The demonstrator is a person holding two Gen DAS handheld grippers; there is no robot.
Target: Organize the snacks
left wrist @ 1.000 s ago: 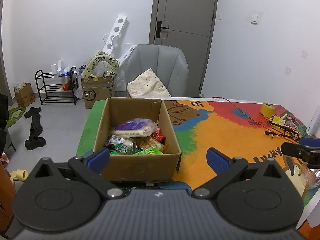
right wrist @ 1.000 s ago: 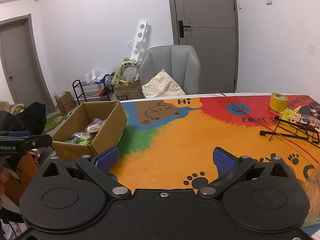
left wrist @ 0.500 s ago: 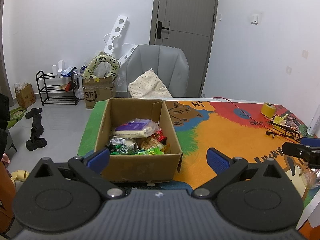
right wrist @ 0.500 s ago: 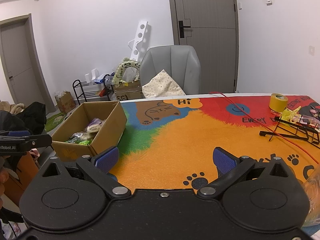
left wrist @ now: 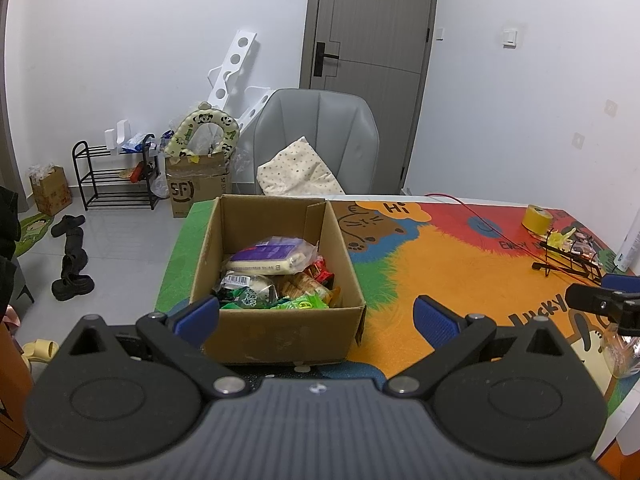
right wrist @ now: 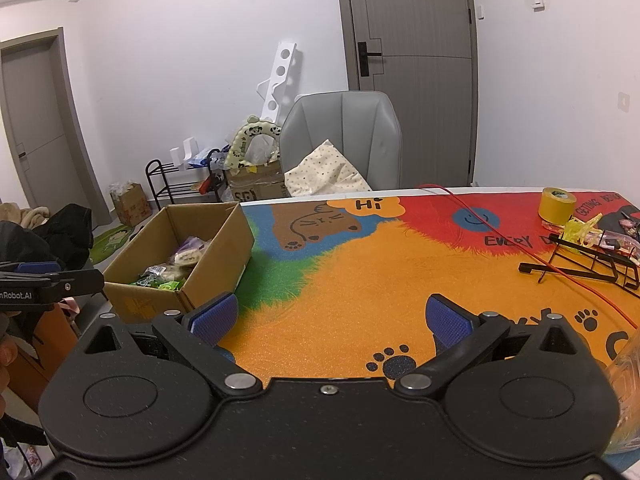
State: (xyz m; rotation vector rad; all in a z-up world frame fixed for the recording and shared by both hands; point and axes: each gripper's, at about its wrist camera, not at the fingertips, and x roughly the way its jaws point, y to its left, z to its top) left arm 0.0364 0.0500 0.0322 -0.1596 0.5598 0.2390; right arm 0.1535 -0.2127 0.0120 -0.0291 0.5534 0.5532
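Bright cartoon mat [right wrist: 360,280] covers the table, and the cardboard box [left wrist: 276,328] of snacks [left wrist: 272,276] sits on its left end. Both the left gripper [left wrist: 316,316] and right gripper [right wrist: 332,320] are spread wide, holding nothing. Those packets look light, soft and crinkly, so pinch one gently by its edge.

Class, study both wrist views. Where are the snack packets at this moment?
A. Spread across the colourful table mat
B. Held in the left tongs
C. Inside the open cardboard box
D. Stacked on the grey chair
C: the snack packets lie piled inside the open cardboard box, while the left tongs and right tongs are both open and hold nothing.
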